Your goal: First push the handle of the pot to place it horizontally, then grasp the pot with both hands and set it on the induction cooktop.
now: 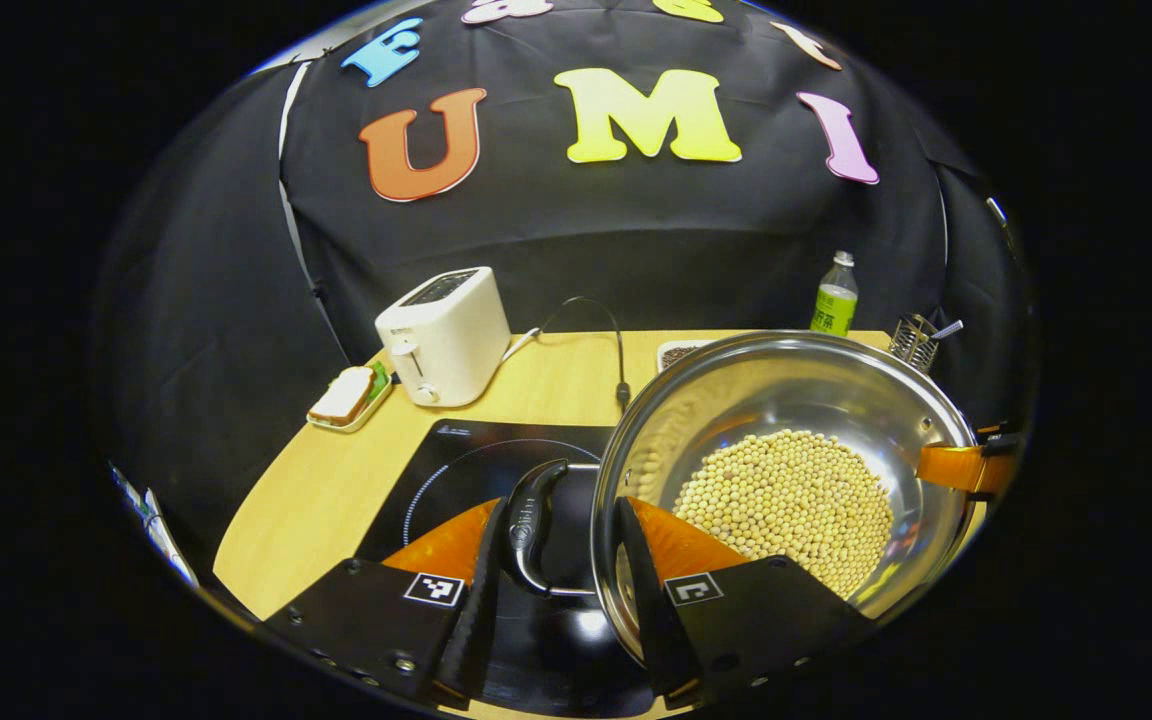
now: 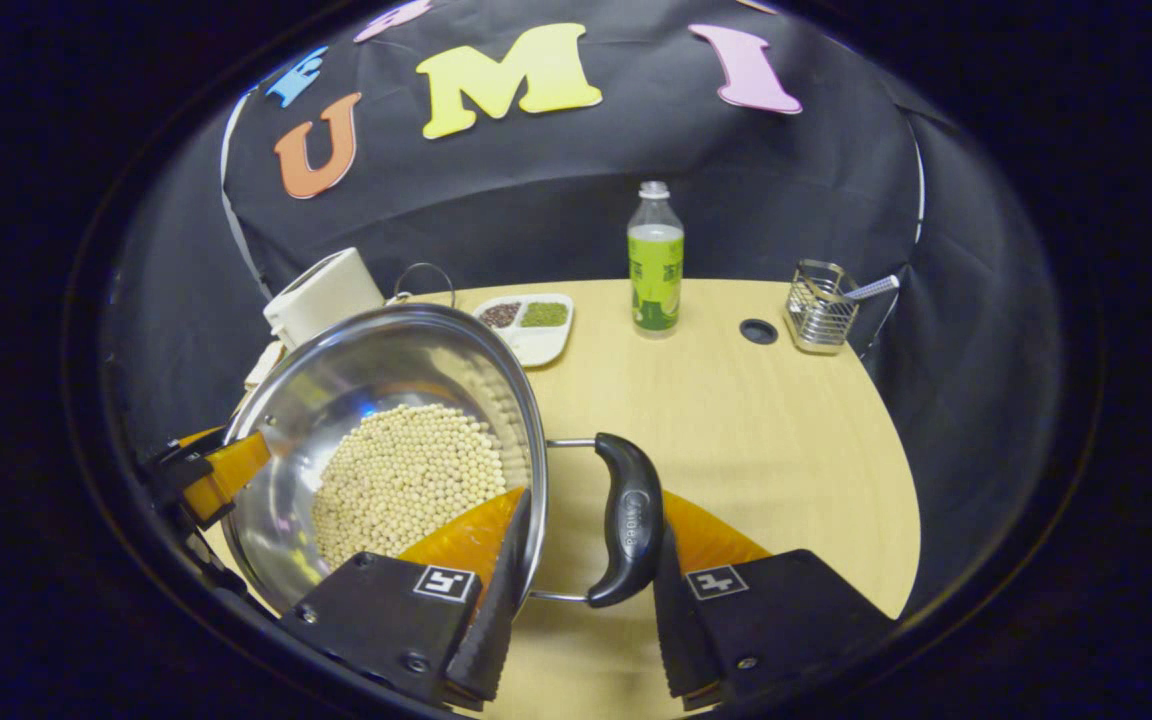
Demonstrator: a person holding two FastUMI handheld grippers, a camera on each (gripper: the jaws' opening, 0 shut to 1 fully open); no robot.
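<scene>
The pot, steel and part-filled with pale beans, is carried between both tools, tilted, over the right edge of the induction cooktop near the bench's front edge; the left hand-held gripper straddles the pot's left loop handle, fingers spread either side of it and seemingly not pinching; the right hand-held gripper likewise brackets the right handle, whether pressing I cannot tell; judged from this, the hold looks loose, so the pot could rock or slip off a finger, spilling beans; it also sits off-centre of the cooktop, so lowering now could land its base half on the bench.
</scene>
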